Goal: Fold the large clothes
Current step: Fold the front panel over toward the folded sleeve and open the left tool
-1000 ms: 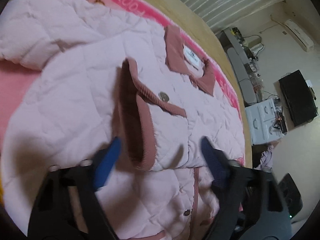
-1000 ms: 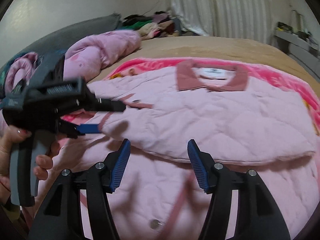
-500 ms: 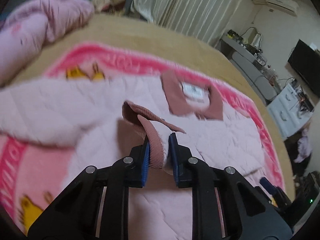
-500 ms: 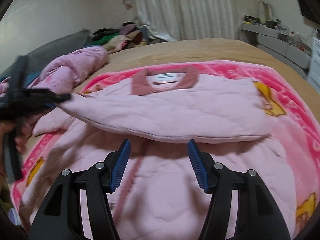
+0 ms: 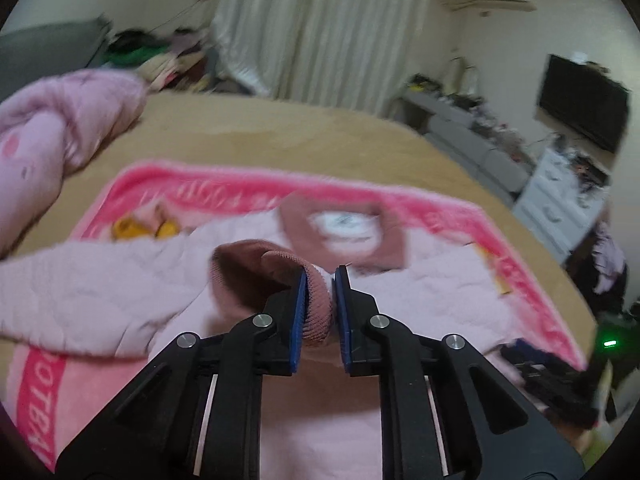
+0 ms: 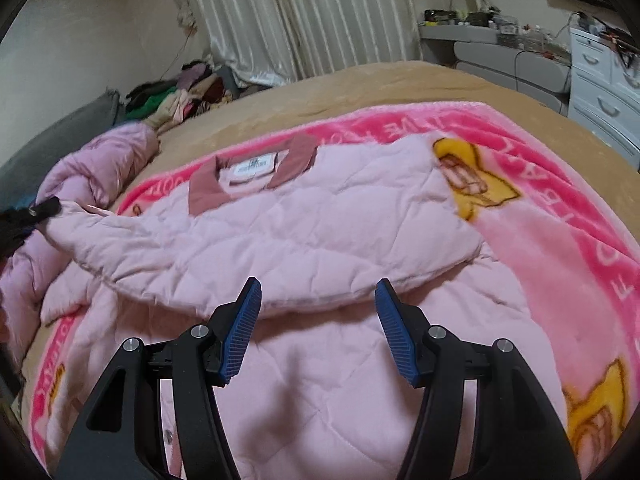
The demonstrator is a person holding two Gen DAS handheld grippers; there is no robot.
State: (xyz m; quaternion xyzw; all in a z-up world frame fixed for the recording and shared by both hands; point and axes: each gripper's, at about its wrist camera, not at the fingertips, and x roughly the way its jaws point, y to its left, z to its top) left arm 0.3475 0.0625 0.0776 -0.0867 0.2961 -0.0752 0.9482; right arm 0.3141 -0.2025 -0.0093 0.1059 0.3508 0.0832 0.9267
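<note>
A wide bed point(image 6: 400, 80) with a tan cover fills most of both views, with pale curtains point(image 6: 280, 12) hanging behind it and a heap of mixed clothes point(image 6: 180, 96) piled at its far left corner. Spread over the bed is a bright pink blanket point(image 6: 560, 208) with white lettering along its border and yellow cartoon figures. On that blanket lies the large pale pink quilted jacket point(image 6: 320, 220), its front facing up, its dusty-rose collar point(image 6: 204, 192) and white neck label toward the far side, and one sleeve folded across the chest so that it reaches toward the left edge of the right wrist view. A second, bunched pink garment point(image 5: 60, 120) sits on the bed to the left of the blanket. A white drawer unit point(image 6: 604, 80) and a dark screen point(image 5: 580, 108) stand by the right wall. The left claw point(image 5: 320, 304) is clamped on the ribbed dusty-rose cuff point(image 5: 316, 312) of the sleeve, lifted clear of the jacket body, its blue pads point(image 5: 298, 320) pressing the cuff from both sides. The right claw point(image 6: 316, 332) hangs over the lower part of the jacket with its jaws about half apart and nothing between them.
</note>
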